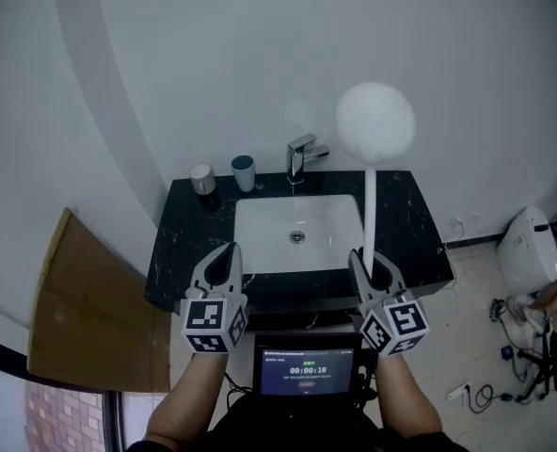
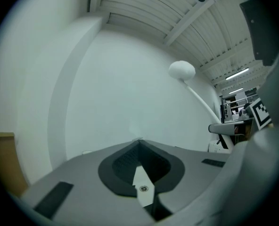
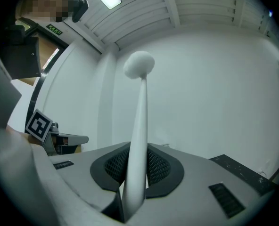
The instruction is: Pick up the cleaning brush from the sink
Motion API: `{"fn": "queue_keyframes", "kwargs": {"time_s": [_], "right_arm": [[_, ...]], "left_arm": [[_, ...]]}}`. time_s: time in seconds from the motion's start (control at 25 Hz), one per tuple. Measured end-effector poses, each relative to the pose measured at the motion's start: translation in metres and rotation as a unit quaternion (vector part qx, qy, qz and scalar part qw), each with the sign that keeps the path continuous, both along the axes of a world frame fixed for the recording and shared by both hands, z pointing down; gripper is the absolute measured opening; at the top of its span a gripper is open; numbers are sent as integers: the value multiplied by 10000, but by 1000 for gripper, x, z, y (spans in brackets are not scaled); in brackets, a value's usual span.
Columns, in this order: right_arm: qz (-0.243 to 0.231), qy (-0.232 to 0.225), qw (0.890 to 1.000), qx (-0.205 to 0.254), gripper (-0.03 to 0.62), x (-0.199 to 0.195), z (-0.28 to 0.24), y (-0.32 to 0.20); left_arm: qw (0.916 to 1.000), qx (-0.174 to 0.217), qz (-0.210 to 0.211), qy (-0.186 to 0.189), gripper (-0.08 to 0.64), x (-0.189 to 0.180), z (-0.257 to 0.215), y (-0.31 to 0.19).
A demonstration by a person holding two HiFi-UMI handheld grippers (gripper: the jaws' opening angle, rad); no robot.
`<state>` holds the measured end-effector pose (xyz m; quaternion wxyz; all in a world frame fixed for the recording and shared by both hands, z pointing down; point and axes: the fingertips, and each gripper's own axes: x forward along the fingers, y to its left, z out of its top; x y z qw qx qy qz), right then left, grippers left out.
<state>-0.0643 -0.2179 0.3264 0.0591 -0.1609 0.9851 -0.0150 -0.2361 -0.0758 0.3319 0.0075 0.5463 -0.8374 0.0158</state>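
The cleaning brush (image 1: 369, 205) is a long white handle with a fluffy white round head. It stands upright above the right side of the white sink basin (image 1: 260, 243), clear of it. My right gripper (image 1: 370, 257) is shut on the lower end of the handle. In the right gripper view the cleaning brush (image 3: 138, 140) rises from between the dark pads of my right gripper (image 3: 138, 147) to its head near the ceiling. My left gripper (image 1: 227, 252) hovers at the basin's front left, shut and holding nothing. In the left gripper view the left gripper (image 2: 138, 141) points at the bare wall, with the brush head (image 2: 182, 70) to its right.
A black marble counter (image 1: 410, 234) holds the basin, a chrome faucet (image 1: 303, 153), a blue cup (image 1: 244, 171) and a pale cup (image 1: 202, 178) at the back. A brown board (image 1: 81, 309) leans at the left. A white appliance (image 1: 528, 248) and cables lie on the floor at the right.
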Motion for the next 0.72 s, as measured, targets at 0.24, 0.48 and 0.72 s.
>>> {"fn": "queue_keyframes", "kwargs": {"time_s": [0.24, 0.48, 0.72], "right_arm": [[63, 34, 9999, -123, 44, -2, 4, 3], [72, 48, 9999, -106, 44, -8, 7, 4], [60, 53, 9999, -118, 44, -20, 8, 0]], "left_arm": [[9999, 116, 54, 100, 0, -3, -1, 5], [9995, 206, 218, 121, 0, -8, -1, 6], [9993, 129, 310, 146, 0, -13, 5, -2]]}}
